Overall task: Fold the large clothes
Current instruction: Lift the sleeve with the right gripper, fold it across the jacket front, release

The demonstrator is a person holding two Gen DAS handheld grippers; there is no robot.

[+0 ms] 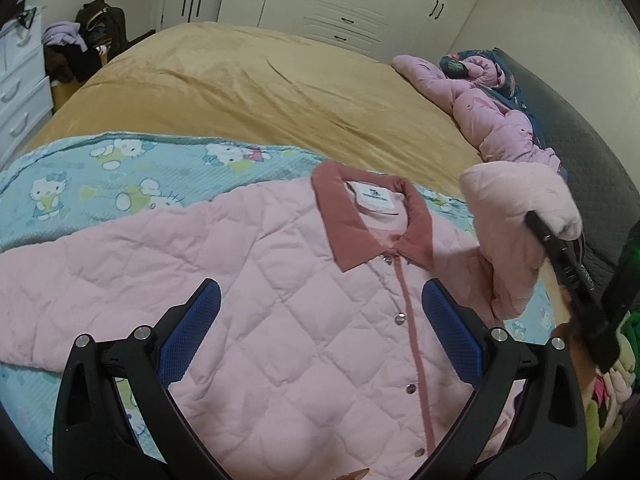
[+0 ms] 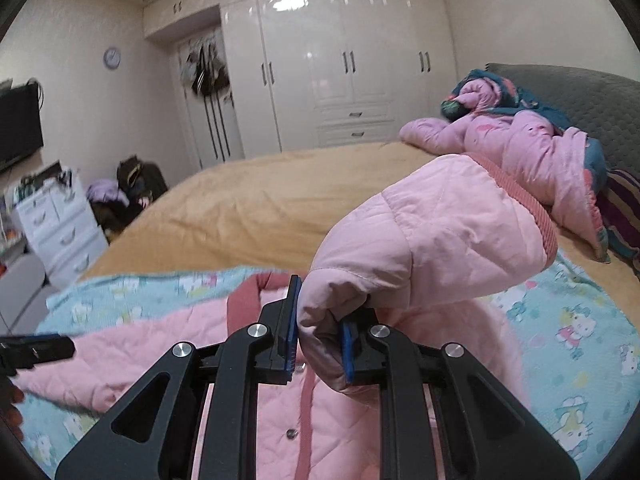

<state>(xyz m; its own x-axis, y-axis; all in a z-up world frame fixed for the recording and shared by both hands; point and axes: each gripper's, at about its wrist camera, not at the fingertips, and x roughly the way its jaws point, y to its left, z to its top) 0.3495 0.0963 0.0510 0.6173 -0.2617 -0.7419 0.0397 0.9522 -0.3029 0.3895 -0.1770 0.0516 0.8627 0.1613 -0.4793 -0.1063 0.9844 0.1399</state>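
Pink quilted jacket [image 1: 304,320] lies front-up on a cartoon-cat print sheet [image 1: 120,176], which is spread over a tan blanket [image 1: 248,88] on the bed. Snaps done up along the placket. Dusty-rose collar [image 1: 360,216] at the far end, toward the wardrobe [image 2: 352,68]; hem runs out of view at the near edge. Long axis collar to hem, roughly straight away from the left wrist camera, leaning a little to the left at the top.

Right claw [image 2: 320,340]: jaws nearly closed, pinching a fold of the jacket's sleeve [image 2: 432,240] near the ribbed cuff [image 2: 536,216]. Sleeve is lifted clear of the sheet and bunched above the jacket's body.

Left claw [image 1: 320,324]: jaws wide apart, nothing between them, hovering over the chest just below the collar. I cannot tell whether it touches the fabric.

Step in hand, as I judge it: folding the sleeve across the front. To do it well:
- carry the cuff across the placket and lay the sleeve flat, crease along the shoulder line;
- use the left claw to pin the chest so the body does not drag or skew;
- let go only once the sleeve lies smooth; padded fabric tends to spring back.

The other sleeve stretches out to the left, still unfolded. A second pink padded garment [image 1: 488,112] is heaped by the headboard, well apart.
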